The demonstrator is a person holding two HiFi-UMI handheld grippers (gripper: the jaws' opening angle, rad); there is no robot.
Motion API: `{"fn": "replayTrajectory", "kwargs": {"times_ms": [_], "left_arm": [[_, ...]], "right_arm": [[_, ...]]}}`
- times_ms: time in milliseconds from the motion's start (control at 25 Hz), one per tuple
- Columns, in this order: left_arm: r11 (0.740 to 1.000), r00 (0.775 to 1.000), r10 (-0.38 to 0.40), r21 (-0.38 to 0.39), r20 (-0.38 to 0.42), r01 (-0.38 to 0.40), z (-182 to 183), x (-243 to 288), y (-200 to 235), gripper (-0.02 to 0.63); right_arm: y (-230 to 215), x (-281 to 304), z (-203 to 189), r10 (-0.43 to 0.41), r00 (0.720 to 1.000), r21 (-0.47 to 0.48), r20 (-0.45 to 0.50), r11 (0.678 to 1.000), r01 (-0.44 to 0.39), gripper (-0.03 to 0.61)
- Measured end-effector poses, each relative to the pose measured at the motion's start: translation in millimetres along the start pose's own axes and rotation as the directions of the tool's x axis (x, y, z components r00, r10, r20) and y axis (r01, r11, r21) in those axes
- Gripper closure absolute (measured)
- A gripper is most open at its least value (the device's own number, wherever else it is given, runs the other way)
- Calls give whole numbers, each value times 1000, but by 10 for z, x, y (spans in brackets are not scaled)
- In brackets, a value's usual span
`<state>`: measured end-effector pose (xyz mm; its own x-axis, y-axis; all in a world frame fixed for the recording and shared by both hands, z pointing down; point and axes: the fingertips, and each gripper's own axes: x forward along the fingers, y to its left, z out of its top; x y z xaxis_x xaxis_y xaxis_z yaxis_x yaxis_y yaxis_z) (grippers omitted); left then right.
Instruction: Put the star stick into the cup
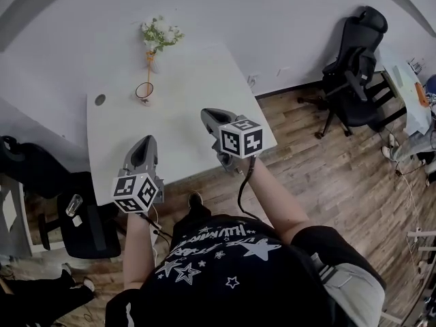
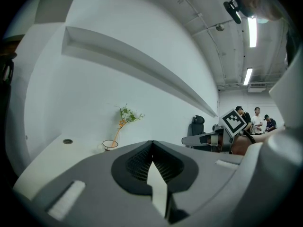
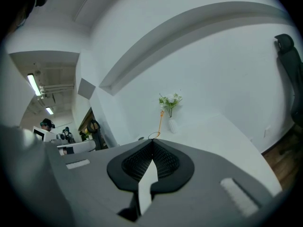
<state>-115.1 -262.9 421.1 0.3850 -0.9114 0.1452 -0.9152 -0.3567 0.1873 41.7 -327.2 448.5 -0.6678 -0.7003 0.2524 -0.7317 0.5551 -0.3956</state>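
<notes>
A thin orange star stick [image 1: 148, 72] stands in a clear cup with a dark rim [image 1: 144, 92] at the far side of the white table [image 1: 191, 87]. The left gripper view shows the cup [image 2: 110, 144] and stick [image 2: 117, 134] too, and in the right gripper view the stick [image 3: 159, 123] rises from the cup rim [image 3: 154, 136]. My left gripper [image 1: 144, 143] hovers over the table's near left part, shut and empty. The right gripper [image 1: 207, 114] is over the table's near middle, shut with nothing in it. Both are well short of the cup. The jaws meet at their tips in the left gripper [image 2: 152, 142] and right gripper [image 3: 152, 140] views.
A white vase of flowers [image 1: 159, 34] stands just behind the cup. A round cable hole [image 1: 100, 99] is at the table's left. A black office chair [image 1: 354, 63] stands on the wooden floor to the right, another dark chair [image 1: 85, 227] at lower left. People [image 2: 256, 118] stand far off.
</notes>
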Motion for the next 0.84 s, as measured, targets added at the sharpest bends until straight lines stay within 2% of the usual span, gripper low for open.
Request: {"fn": "replayTrajectory", "kwargs": {"times_ms": [440,840], "left_arm": [[1000,1000,-23,-7,-6,23,-221,-395,-497,611],[1000,999,-19,-23,-28,18,-467,-722,-676,611]], "right_arm": [[95,-675,-301,-14,1000,-14,-11,1000,14,565],[255,-1030,-638,-9,999,-25,-37,1000,8,565]]}}
